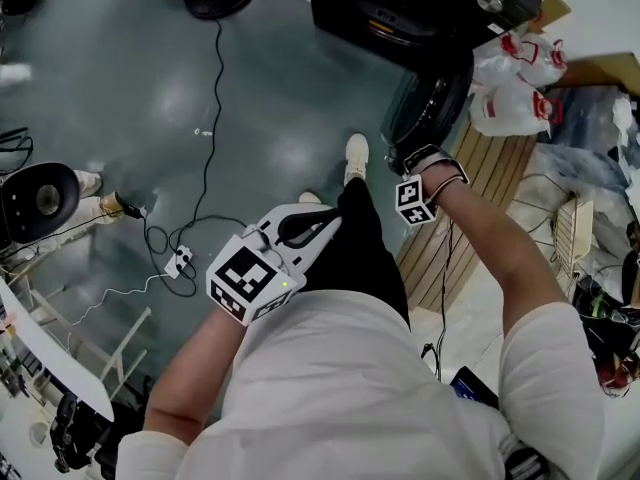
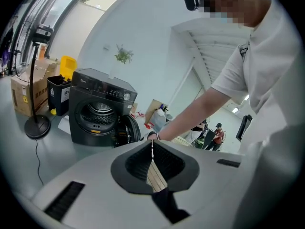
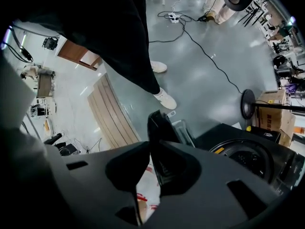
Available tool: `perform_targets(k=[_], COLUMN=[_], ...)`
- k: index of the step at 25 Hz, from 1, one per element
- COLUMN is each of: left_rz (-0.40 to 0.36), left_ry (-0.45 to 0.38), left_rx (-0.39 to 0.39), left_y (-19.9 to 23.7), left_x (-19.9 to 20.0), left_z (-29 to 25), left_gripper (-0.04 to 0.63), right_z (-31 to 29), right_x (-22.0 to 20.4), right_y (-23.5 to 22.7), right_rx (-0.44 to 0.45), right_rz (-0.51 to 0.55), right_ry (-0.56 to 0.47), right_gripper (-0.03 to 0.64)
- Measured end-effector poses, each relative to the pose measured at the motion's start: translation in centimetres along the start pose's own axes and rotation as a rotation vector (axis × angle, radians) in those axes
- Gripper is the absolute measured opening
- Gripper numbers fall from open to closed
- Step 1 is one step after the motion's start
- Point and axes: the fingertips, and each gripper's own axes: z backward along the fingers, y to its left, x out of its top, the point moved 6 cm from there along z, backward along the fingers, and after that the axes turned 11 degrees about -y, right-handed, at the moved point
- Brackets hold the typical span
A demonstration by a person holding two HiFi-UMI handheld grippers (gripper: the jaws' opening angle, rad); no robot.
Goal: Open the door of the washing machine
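Note:
The black washing machine [image 1: 420, 8] stands at the top of the head view with its round door [image 1: 432, 108] swung out to the right of the drum. My right gripper [image 1: 400, 160] points steeply down at the door's lower edge. In the right gripper view the dark door rim [image 3: 159, 125] sticks up between the tips, and the right gripper [image 3: 153, 149] is shut on it. The drum opening [image 3: 248, 159] shows at the lower right. My left gripper [image 1: 330, 223] hangs near my body, shut and empty [image 2: 152, 149], facing the washing machine [image 2: 97, 109] from afar.
Cables and a power strip [image 1: 180, 261] lie on the grey floor at the left. A slatted wooden board [image 1: 470, 208] and white bags [image 1: 510, 98] lie right of the machine. A round stand base [image 2: 37, 127] and boxes sit to the machine's left. My shoe [image 1: 356, 156] is near the door.

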Motion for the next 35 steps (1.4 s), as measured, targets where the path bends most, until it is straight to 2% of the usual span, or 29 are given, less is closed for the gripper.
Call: perform_targets(k=[16,35], left_rz=[-0.011,-0.017], left_ry=[0.028,0.026], left_rx=[-0.043,-0.041], left_y=[-0.3,0.5], left_x=[0.7,1.7], left_z=[-2.0,-2.8], left_gripper=[0.019,0.02], right_z=[-0.6,-0.2], right_x=[-2.2,-2.2], right_y=[3.5,3.5], right_rx=[0.03,0.069], right_rz=[0.006,-0.002], right_ry=[0.023,-0.032], right_gripper=[0.067,0.08])
